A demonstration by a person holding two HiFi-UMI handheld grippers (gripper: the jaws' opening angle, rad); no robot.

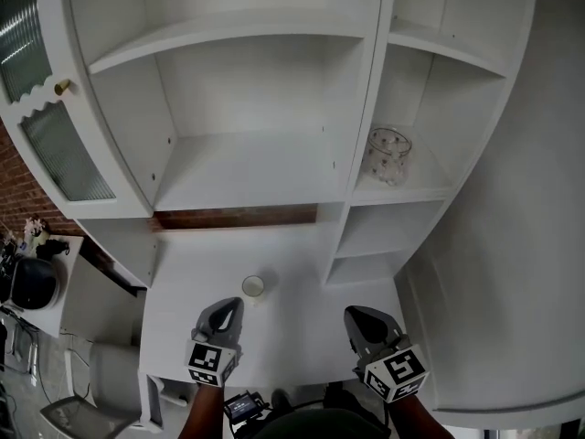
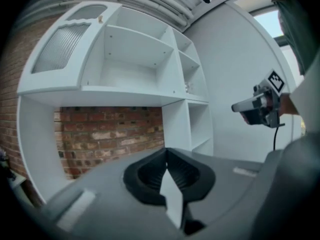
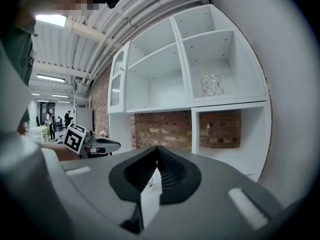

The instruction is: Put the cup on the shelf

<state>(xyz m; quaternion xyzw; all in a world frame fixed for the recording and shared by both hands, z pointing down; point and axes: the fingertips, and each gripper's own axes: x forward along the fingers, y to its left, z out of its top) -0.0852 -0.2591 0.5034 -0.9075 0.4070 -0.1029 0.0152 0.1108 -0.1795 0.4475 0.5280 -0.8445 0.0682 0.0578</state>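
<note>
Seemingly at the approach step, left gripper (image 1: 234,305) and right gripper (image 1: 353,315) are pressed together, empty, and the cup (image 1: 253,286) sits on the countertop (image 1: 297,332) at the left one's 1 o'clock, so its jaws must spread next.

Tall white wooden shelving unit (image 1: 247,167) filling the frame, clear spotted glass jar (image 1: 389,155) on a right-of-centre shelf, small pale round cup (image 1: 253,286) upright on the white tabletop (image 1: 297,259) at lower centre, grey left gripper (image 1: 235,303) just below it, grey right gripper (image 1: 353,315) at lower right, ribbed-glass cabinet door (image 1: 64,154) at upper left.
</note>
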